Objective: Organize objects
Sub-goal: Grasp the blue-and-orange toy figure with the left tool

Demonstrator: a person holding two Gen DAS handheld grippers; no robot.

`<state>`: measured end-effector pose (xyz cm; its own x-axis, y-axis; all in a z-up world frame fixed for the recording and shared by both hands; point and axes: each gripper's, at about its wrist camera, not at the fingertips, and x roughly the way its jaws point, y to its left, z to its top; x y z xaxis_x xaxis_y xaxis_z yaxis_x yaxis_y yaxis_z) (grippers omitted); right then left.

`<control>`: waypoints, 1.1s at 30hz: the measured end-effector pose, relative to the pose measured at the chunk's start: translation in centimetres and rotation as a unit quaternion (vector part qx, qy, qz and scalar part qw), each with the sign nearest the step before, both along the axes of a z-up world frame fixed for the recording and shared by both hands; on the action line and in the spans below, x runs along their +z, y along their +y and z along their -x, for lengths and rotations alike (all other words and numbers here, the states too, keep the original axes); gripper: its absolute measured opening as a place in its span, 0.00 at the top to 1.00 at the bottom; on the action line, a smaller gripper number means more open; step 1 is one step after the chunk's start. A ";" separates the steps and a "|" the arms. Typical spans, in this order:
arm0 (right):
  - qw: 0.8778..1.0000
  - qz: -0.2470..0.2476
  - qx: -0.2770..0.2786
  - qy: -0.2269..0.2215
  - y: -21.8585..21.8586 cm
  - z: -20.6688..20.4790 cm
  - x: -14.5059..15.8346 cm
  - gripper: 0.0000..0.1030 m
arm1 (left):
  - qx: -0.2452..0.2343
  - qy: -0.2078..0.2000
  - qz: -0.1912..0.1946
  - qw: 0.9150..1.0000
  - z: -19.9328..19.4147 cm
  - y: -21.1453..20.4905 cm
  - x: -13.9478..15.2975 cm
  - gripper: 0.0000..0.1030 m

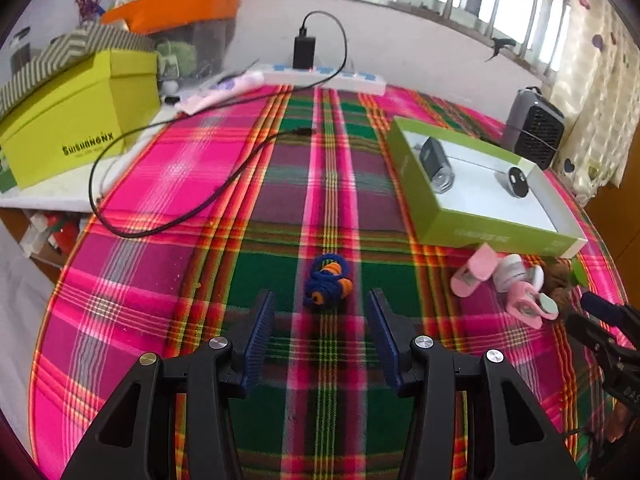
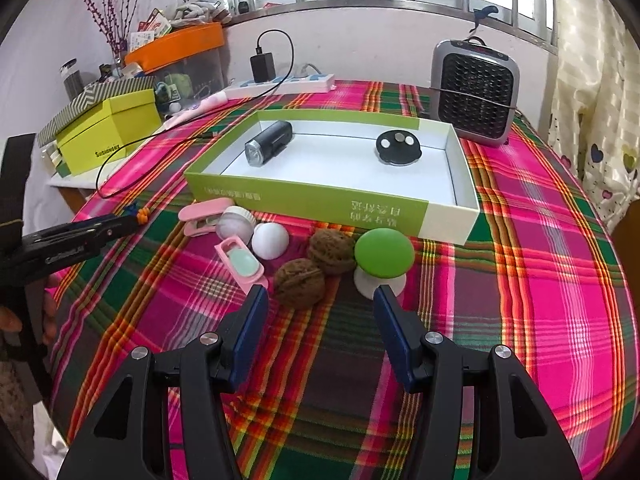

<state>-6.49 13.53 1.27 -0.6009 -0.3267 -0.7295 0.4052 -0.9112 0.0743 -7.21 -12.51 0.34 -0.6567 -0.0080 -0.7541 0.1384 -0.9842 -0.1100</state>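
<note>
While the left wrist view is being taken in, the left gripper [image 1: 320,300] is being held above the plaid tablecloth [image 1: 180,208] with its jaws standing well apart and nothing being gripped between them. Just ahead of the fingertips, a blue cord bundle with orange beads [image 1: 326,280] is lying on the cloth, untouched. To the right, a green-sided tray [image 1: 440,224] is being occupied by a small black flashlight [image 1: 438,164] and a black round disc [image 1: 518,182], well apart from each other. Pink clips and a white ball [image 1: 508,284] are being seen near the tray's front wall, and a black cable [image 1: 160,196] is looping across the cloth at the left. Across in the right wrist view, the right gripper [image 2: 320,296] is likewise being held wide and empty over the cloth. Two walnuts [image 2: 316,266], touching each other, are lying just beyond its fingertips, with a green mushroom-shaped object [image 2: 383,254] just beside them, close to the right finger. A grey heater [image 2: 476,92] is standing behind the tray.
</note>
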 end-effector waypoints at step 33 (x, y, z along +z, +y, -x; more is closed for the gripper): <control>0.999 -0.007 0.015 -0.031 -1.5 1.6 -0.9 0.68 | -0.039 -0.007 0.031 0.999 1.8 1.2 0.0 0.79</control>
<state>-8.13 12.02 0.36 -0.5448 -0.3327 -0.7697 0.4271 -0.9000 0.0867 -8.96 -11.34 0.34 -0.6459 -0.0034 -0.7634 0.0613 -0.9970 -0.0475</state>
